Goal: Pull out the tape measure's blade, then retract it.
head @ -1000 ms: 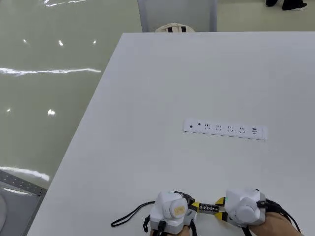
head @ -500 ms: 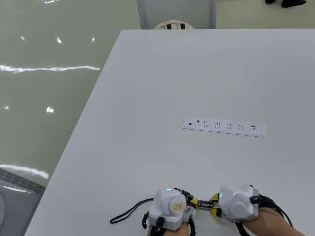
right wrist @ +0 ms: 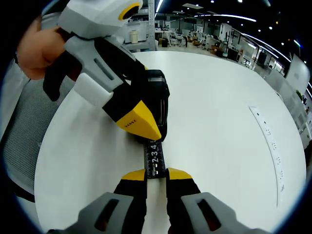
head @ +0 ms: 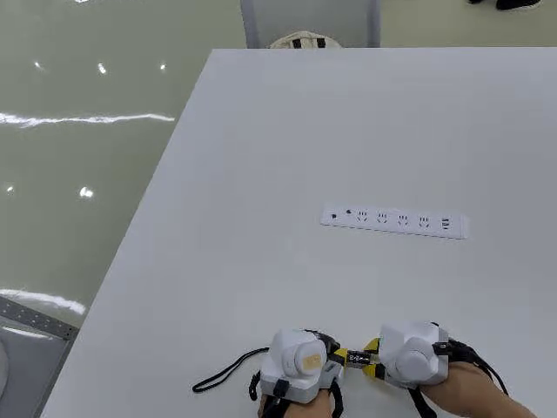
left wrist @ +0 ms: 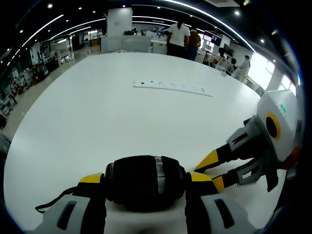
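Black-cased tape measure (left wrist: 145, 181) near the front edge of a white table (head: 348, 131), clenched across its body by the yellow-tipped jaws of the left gripper (left wrist: 145, 176). Short run of blade (right wrist: 155, 157) drawn straight out of the case, printed 2, 3, 4, and pinched at its free end between the closed jaws of the right gripper (right wrist: 156, 174). Unclear whether resting on the tabletop or held just above it. Grippers facing each other, tips close, with just that bit of blade between. Black wrist strap (head: 222, 376) trailing from the case toward the table's left edge. White power strip (head: 394, 220) farther out on the table, well apart from both tools. Beyond the far edge, a grey chair back (head: 309, 22); in the left gripper view, people (left wrist: 180, 39) standing past the table.
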The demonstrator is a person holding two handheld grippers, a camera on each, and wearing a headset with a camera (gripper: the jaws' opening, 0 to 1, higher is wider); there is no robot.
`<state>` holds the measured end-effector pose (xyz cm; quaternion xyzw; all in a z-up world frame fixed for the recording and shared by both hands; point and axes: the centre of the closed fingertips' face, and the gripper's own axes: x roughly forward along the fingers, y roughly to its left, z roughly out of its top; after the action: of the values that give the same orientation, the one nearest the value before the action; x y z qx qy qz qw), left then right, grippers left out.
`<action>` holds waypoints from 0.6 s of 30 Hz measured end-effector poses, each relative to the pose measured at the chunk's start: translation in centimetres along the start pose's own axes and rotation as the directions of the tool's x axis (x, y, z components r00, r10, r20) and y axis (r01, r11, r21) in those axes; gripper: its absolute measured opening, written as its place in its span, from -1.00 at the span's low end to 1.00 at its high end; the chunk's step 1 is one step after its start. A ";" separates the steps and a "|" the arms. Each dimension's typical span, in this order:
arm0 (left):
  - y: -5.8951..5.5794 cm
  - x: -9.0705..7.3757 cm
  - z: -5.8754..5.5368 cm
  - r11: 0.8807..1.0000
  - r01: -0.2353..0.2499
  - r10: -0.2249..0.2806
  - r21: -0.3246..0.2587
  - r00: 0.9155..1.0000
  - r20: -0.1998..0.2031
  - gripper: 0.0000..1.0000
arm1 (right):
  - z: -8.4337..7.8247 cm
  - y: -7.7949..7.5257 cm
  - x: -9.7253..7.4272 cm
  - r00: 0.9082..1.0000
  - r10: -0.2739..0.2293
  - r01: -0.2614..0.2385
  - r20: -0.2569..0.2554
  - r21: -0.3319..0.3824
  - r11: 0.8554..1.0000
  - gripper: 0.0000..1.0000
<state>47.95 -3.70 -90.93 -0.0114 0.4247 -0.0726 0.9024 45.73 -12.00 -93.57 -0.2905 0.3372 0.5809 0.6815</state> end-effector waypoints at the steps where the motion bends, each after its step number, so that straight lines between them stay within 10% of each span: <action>1: 0.0 0.0 0.0 1.000 0.000 0.000 0.000 1.000 0.000 0.26 | 0.1 0.0 0.0 1.000 0.000 0.000 0.001 0.000 1.000 -0.73; 18: 0.0 0.1 -0.1 1.000 0.002 -0.002 -0.001 1.000 -0.002 0.26 | 0.8 0.1 0.5 1.000 0.003 -0.002 0.010 -0.004 1.000 -0.73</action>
<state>47.94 -3.70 -91.02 -0.0122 0.4257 -0.0731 0.9018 45.78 -11.05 -93.50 -0.2886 0.3329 0.5840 0.6818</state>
